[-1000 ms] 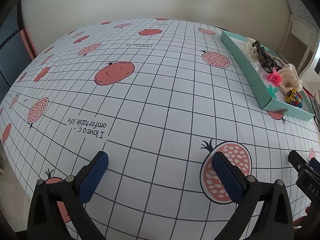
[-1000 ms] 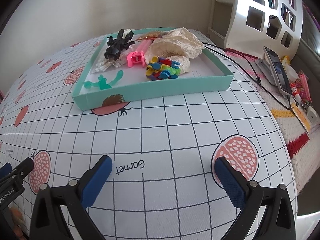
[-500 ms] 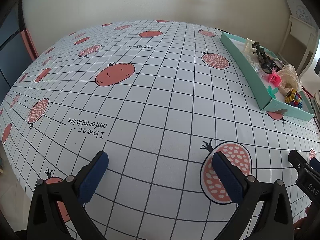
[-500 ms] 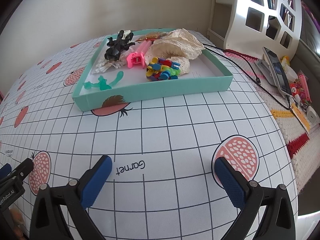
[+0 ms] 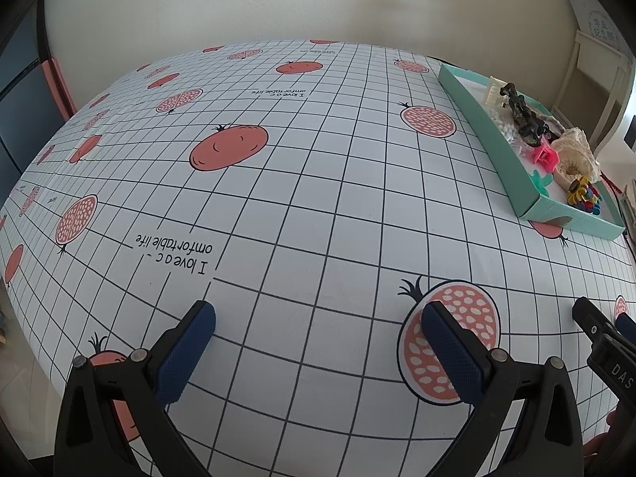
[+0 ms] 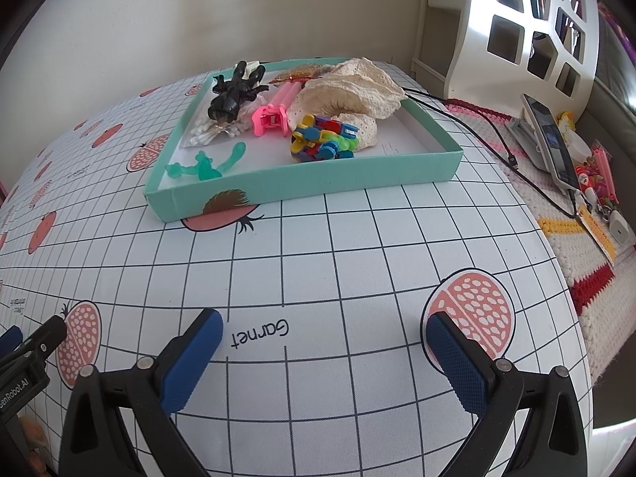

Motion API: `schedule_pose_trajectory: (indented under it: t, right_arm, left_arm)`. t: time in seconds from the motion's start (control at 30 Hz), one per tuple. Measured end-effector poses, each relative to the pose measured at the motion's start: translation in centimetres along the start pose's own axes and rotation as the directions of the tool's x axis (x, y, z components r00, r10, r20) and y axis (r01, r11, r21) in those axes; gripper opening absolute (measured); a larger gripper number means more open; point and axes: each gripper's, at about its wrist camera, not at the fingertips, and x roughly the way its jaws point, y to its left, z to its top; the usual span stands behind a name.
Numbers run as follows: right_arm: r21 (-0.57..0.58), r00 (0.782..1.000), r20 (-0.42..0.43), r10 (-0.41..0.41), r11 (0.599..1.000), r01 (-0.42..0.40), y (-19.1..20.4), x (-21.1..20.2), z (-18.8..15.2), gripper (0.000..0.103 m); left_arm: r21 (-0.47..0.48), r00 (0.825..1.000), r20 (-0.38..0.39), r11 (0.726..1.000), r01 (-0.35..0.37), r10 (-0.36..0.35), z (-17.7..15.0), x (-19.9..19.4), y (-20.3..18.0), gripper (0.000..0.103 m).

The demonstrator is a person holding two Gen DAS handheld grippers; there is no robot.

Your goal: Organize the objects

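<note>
"I love a comfortable life" and "Garnet" printed on the tablecloth (image 5: 318, 206), "DAS" on the right gripper (image 5: 612, 361)

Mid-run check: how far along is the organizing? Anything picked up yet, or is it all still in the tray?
Nothing looks sorted yet. The pink hair claw, black hair claw, colourful clips, green clip and lace cloth all lie jumbled in the teal tray. Nothing is in hand: the left gripper and right gripper are both open and empty above the tablecloth. All the picking is left.

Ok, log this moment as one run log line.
left tool: open, empty | right tool: open, empty | teal tray: full, untouched | pink clip: in tray
</note>
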Motion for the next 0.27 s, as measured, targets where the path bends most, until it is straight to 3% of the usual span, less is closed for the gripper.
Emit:
schedule_pose_trajectory:
  t: [0.27]
  right_arm:
    - [-0.001, 1.000, 0.000, 0.001, 1.000, -0.001, -0.03, 0.03, -0.02, 0.103]
  left_arm:
    - [-0.002, 1.000, -0.001, 1.000, -0.001, 0.001, -0.06, 0.00, -0.01, 0.103]
